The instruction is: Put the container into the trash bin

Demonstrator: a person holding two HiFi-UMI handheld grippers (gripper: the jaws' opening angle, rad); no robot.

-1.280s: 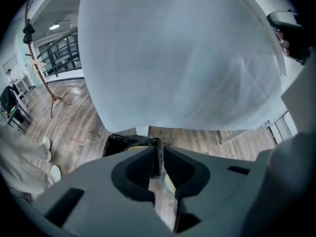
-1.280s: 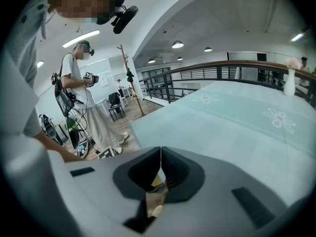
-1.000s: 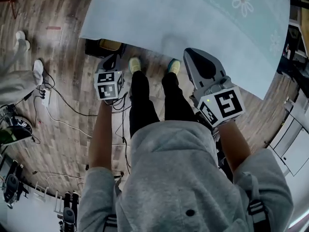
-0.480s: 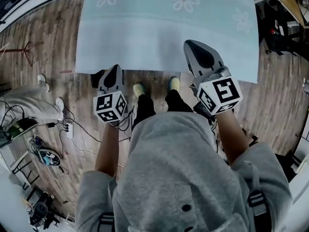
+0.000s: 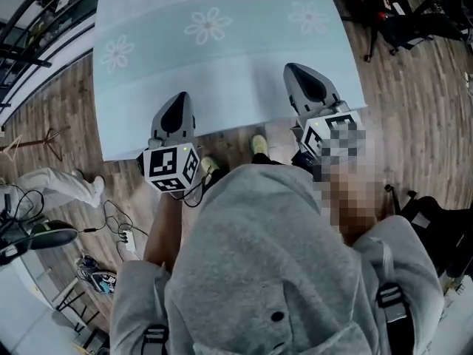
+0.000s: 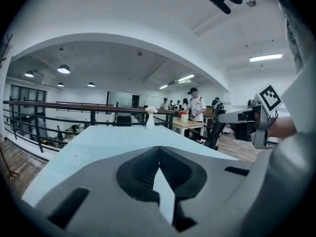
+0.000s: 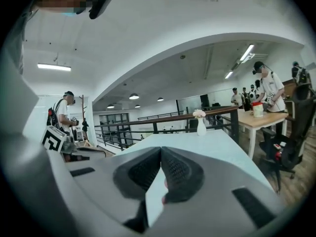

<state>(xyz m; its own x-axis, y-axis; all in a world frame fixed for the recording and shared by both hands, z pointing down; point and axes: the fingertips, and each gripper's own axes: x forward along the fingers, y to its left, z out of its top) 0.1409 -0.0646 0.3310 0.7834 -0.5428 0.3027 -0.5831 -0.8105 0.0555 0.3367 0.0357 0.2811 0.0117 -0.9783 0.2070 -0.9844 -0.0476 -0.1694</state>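
Note:
No container and no trash bin shows in any view at this moment. My left gripper [image 5: 175,106] hangs over the near edge of the table with the pale blue flowered cloth [image 5: 222,58]. Its jaws [image 6: 159,150] are shut and hold nothing. My right gripper [image 5: 300,74] is level with it further right, pointing along the table. Its jaws [image 7: 161,150] meet at the tips and are empty too. Each gripper appears at the edge of the other's view: the right gripper [image 6: 238,116], the left gripper [image 7: 79,152].
A white vase with a flower [image 6: 150,118] [image 7: 200,124] stands at the table's far end before a dark railing [image 6: 74,105]. A wooden table [image 7: 261,120] with people, and a black chair [image 7: 292,147], are right. Cables [image 5: 118,226] lie on the floor at left.
Both grippers have risen and moved forward from beside my legs to the table's near edge. The dark object under the table edge has gone out of view.

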